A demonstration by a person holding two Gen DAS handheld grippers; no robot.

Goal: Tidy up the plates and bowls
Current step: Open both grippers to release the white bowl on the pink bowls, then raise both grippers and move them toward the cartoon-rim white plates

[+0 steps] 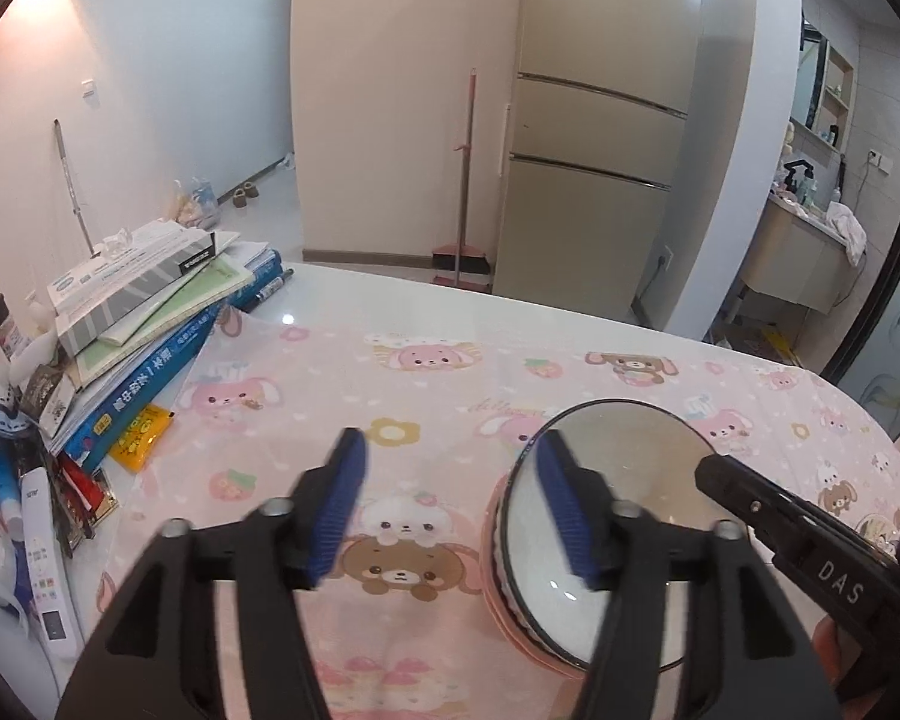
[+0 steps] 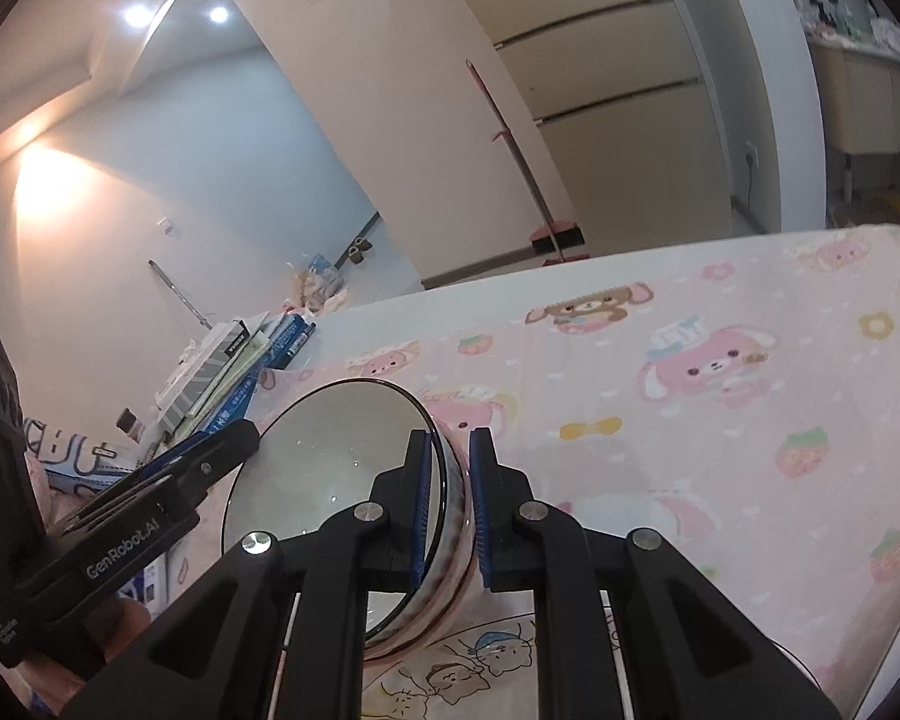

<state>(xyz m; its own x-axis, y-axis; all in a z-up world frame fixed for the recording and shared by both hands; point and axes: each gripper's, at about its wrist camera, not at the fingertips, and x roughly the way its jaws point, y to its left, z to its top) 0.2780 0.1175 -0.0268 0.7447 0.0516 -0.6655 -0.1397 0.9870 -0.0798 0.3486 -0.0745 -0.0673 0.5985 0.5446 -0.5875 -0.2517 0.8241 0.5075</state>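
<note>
One bowl (image 2: pixel 354 480), one plate (image 2: pixel 450 684), two tongs, one stack of books (image 1: pixel 168 324).

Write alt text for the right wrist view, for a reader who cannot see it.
The right gripper is shut on the rim of a tilted, pink-sided ceramic bowl with a white inside, held over a cartoon-printed plate on a pink animal-print tablecloth. The left gripper sits at the bowl's left edge; stacked books lie behind.

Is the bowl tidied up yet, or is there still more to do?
Not yet. The right gripper is pinching the rim of the bowl, tipped on its side over a cartoon plate. The left gripper is open, one finger in front of the bowl, holding nothing. Nothing looks put away yet. Still to do: set the bowl down properly. Other dishes aren't in view.
</note>
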